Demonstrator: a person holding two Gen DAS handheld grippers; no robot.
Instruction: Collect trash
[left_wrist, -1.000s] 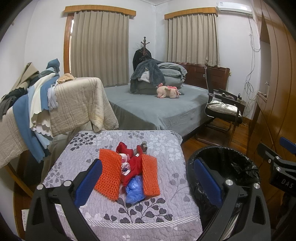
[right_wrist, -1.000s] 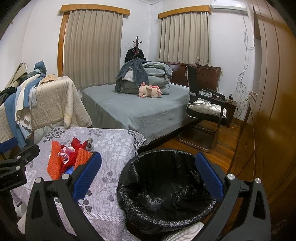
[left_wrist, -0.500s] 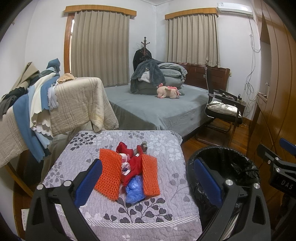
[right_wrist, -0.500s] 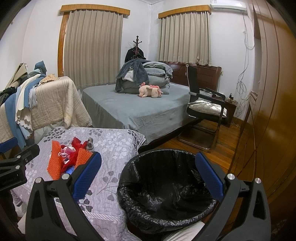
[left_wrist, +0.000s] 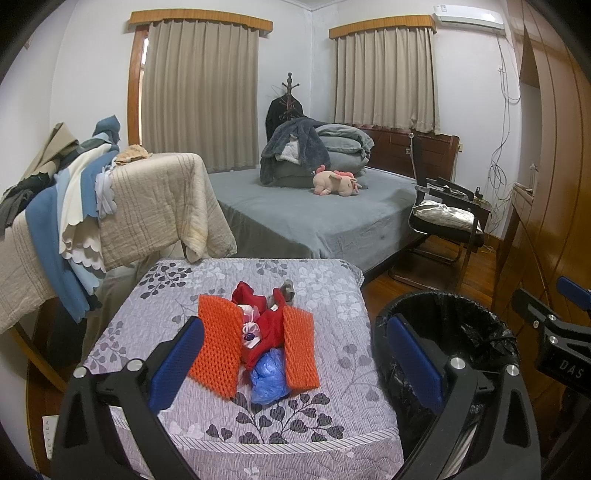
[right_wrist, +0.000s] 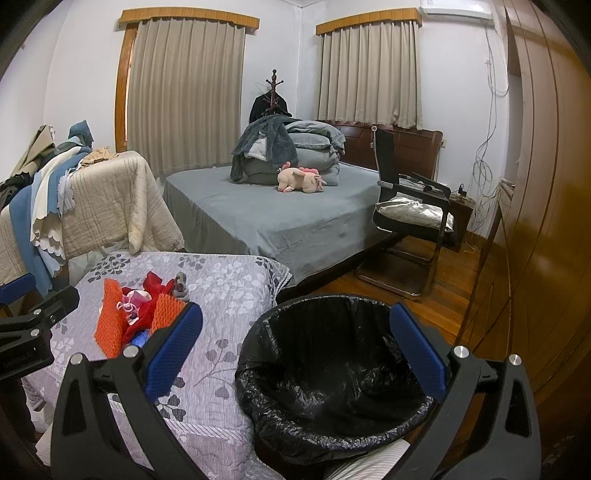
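A heap of trash lies on the grey floral quilt (left_wrist: 207, 410): two orange foam nets (left_wrist: 218, 347) (left_wrist: 300, 349), red wrapping (left_wrist: 267, 325), a crumpled blue plastic bag (left_wrist: 267, 376), a small pink-white piece (left_wrist: 249, 328) and a grey scrap (left_wrist: 287, 290). To its right on the floor stands a bin with a black liner (left_wrist: 476, 332) (right_wrist: 332, 373). My left gripper (left_wrist: 293, 360) hovers open just short of the heap, holding nothing. Open and also holding nothing, my right gripper (right_wrist: 295, 349) hangs above the bin. The right wrist view shows the same heap (right_wrist: 142, 314) at left.
Behind the quilted table are a bed (left_wrist: 317, 218) with folded blankets and a pink plush toy (left_wrist: 334, 182), and a rack draped with cloths (left_wrist: 110, 206) at left. A black chair with a cushion (left_wrist: 447, 221) and a wooden wardrobe (left_wrist: 554, 184) stand at right.
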